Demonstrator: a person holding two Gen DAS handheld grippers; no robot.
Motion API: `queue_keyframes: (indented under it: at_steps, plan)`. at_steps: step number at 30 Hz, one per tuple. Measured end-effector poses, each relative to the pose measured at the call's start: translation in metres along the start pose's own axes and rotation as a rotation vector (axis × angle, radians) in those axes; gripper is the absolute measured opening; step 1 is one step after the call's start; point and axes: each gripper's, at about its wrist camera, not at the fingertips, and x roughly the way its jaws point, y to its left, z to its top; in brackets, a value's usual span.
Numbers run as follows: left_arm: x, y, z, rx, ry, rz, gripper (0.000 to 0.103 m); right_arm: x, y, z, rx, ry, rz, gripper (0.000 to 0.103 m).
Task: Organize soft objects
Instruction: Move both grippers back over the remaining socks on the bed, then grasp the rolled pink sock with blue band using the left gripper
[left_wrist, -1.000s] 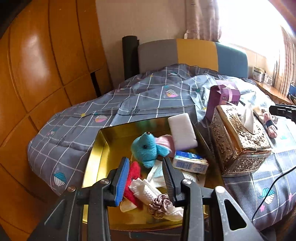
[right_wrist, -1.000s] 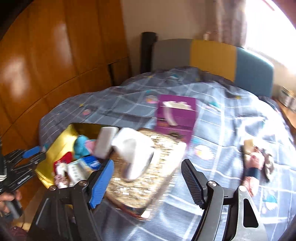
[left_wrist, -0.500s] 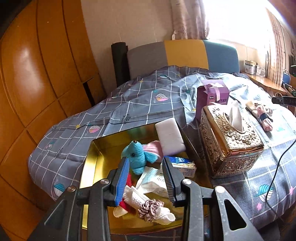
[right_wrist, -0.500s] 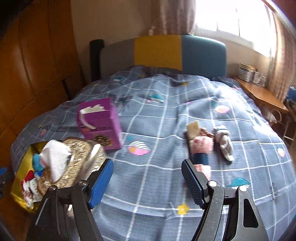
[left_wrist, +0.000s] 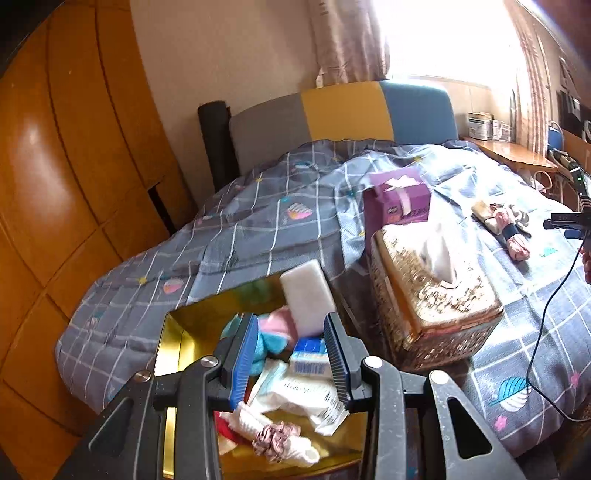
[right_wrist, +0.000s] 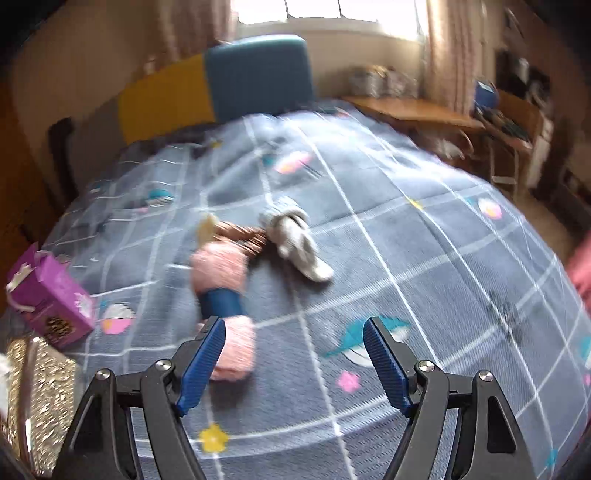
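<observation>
**Gold tray half filled, pink yarn waiting on the quilt**

Gold-coloured and shiny, the tray (left_wrist: 173, 354) sits right under the left gripper (left_wrist: 290, 356), whose jaws are parted a little with nothing between them. Beyond its fingertips the tray holds a teal plush toy (left_wrist: 269, 343), a white sponge block (left_wrist: 306, 295), a small blue-and-white packet (left_wrist: 308, 356) and, nearer the gripper, a mauve scrunchie (left_wrist: 275, 437) on rolled white cloth. An ornate gold tissue box (left_wrist: 428, 295) stands just right of the tray.

Over the grey checked quilt (right_wrist: 406, 258), the right gripper (right_wrist: 293, 363) hangs with its jaws spread wide and empty. A pink yarn skein with a blue band (right_wrist: 221, 291) lies ahead, touching the inside of the left finger (the view is blurred there). Farther ahead lies a grey-white soft toy (right_wrist: 299, 240); a purple box (right_wrist: 51, 295) sits far left.
</observation>
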Motion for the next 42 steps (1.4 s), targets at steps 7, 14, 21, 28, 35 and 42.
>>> queue_keyframes:
  at_steps: [7, 14, 21, 28, 35, 42]
  plan:
    - [0.000, -0.029, 0.033, 0.067, -0.044, -0.060, 0.037, -0.004, -0.015, 0.003, 0.077, 0.003, 0.033, 0.079]
    - [0.005, -0.071, 0.063, 0.138, -0.064, -0.139, 0.037, -0.006, -0.021, 0.003, 0.128, 0.007, 0.053, 0.081]
    - [0.015, -0.121, 0.090, 0.214, -0.062, -0.221, 0.037, -0.005, -0.033, 0.003, 0.191, 0.023, 0.066, 0.082]
    - [0.028, -0.174, 0.109, 0.282, -0.032, -0.302, 0.037, -0.005, -0.044, 0.003, 0.259, 0.036, 0.086, 0.082]
    - [0.064, -0.223, 0.130, 0.252, 0.106, -0.429, 0.037, -0.003, -0.056, 0.001, 0.336, 0.057, 0.108, 0.083]
    - [0.120, -0.268, 0.147, 0.137, 0.256, -0.517, 0.037, -0.002, -0.063, -0.001, 0.387, 0.077, 0.143, 0.083]
